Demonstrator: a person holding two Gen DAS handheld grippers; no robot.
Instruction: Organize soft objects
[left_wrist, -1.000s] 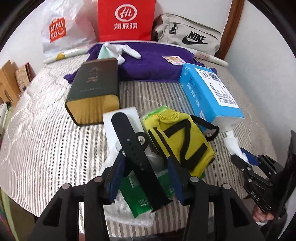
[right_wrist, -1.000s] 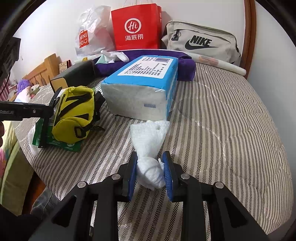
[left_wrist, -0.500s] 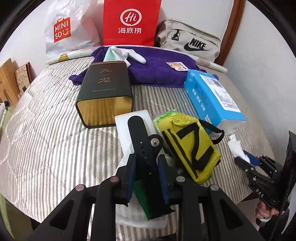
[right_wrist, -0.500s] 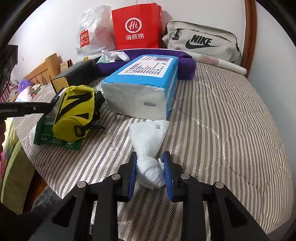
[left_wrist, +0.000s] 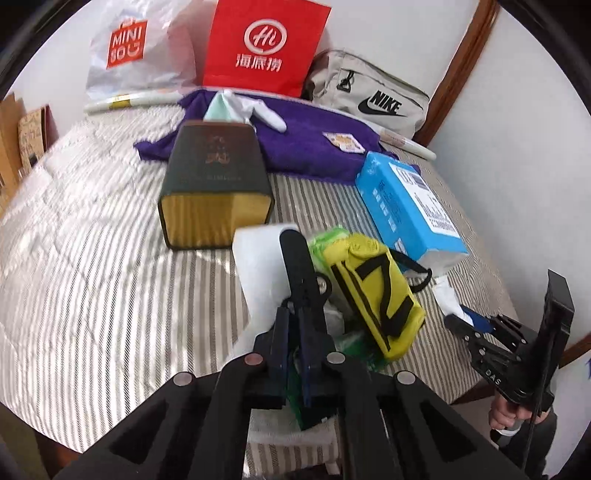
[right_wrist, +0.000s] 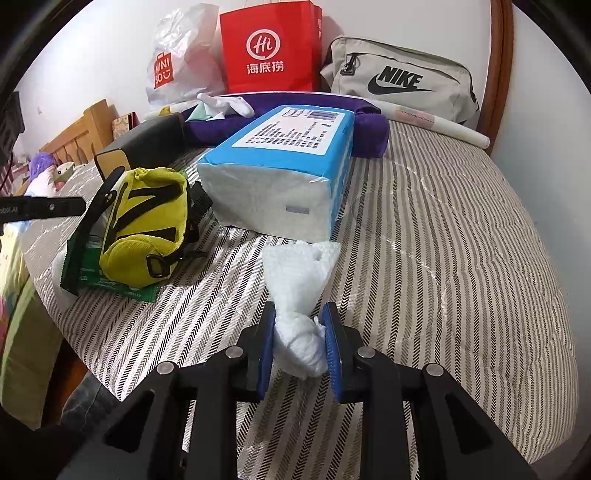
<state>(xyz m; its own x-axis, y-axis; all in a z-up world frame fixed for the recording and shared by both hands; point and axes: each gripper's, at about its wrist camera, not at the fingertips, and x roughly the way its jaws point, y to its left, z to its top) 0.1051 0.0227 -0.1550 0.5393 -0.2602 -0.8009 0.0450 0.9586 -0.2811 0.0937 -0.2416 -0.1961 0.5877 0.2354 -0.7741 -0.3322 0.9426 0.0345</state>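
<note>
My left gripper (left_wrist: 293, 332) is shut on a flat black strap (left_wrist: 297, 266) that lies over a white and green tissue pack (left_wrist: 258, 254). A yellow pouch with black stripes (left_wrist: 373, 291) rests on that pack just to the right; it also shows in the right wrist view (right_wrist: 144, 221). My right gripper (right_wrist: 299, 332) is shut on a crumpled white cloth (right_wrist: 299, 288) lying on the striped bed, right in front of a blue tissue pack (right_wrist: 280, 166). The right gripper also shows in the left wrist view (left_wrist: 476, 328).
A dark box with a gold end (left_wrist: 214, 181) lies behind the strap. A purple towel (left_wrist: 306, 144) with white gloves (left_wrist: 255, 110) lies further back. Against the wall stand a red bag (left_wrist: 262, 44), a Miniso bag (left_wrist: 129, 48) and a grey Nike bag (left_wrist: 369, 99).
My left gripper has closed from open onto the black strap and drawn back a little. My right gripper still holds the white cloth in the same place.
</note>
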